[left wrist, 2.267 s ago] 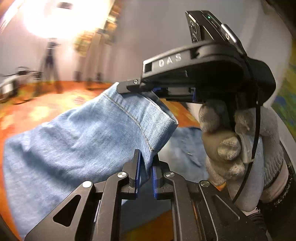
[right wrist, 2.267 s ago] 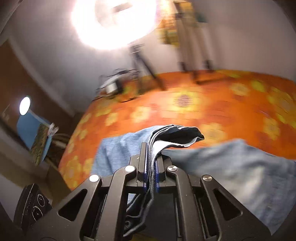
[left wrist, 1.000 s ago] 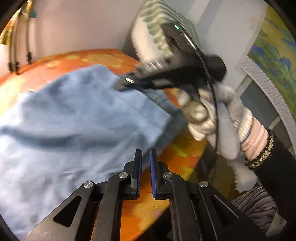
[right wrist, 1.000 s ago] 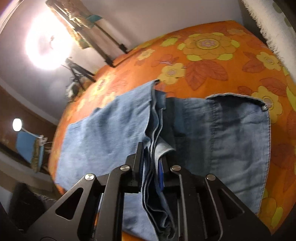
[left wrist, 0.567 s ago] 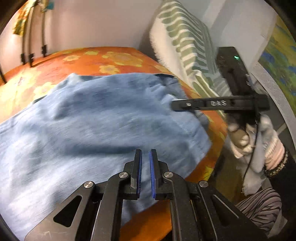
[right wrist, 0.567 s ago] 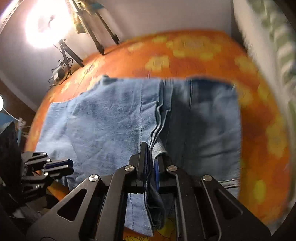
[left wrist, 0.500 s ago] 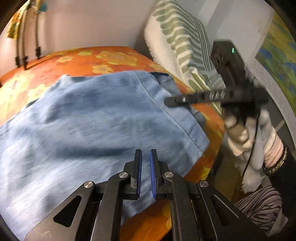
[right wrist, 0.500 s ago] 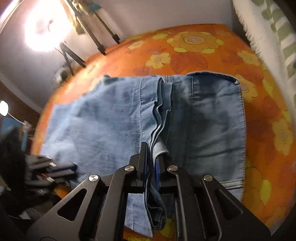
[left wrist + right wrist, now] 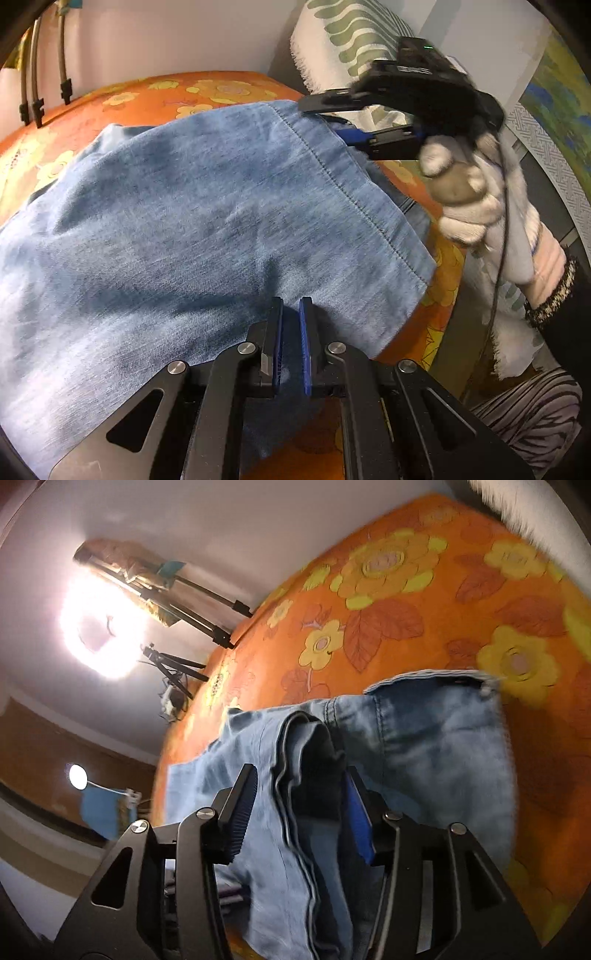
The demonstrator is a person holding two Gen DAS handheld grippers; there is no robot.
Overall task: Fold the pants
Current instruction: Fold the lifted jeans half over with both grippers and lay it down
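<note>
The light blue denim pants (image 9: 207,221) lie folded over on the orange flowered bed (image 9: 207,88). My left gripper (image 9: 290,321) is shut with nothing held, its tips just over the near denim edge. My right gripper (image 9: 301,786) is open, its jaws spread either side of a bunched fold of the pants (image 9: 306,768). In the left wrist view the right gripper (image 9: 332,118) sits at the hemmed far corner, held by a gloved hand (image 9: 476,206).
A white pillow with green stripes (image 9: 354,33) leans at the bed's head. Tripods (image 9: 195,624) and a bright lamp (image 9: 99,627) stand beyond the bed. The bed edge (image 9: 436,295) drops off beside the hem.
My right gripper has opened and let go of the pants fold it was clamping. The left gripper, which let go earlier, has come down closer to the denim.
</note>
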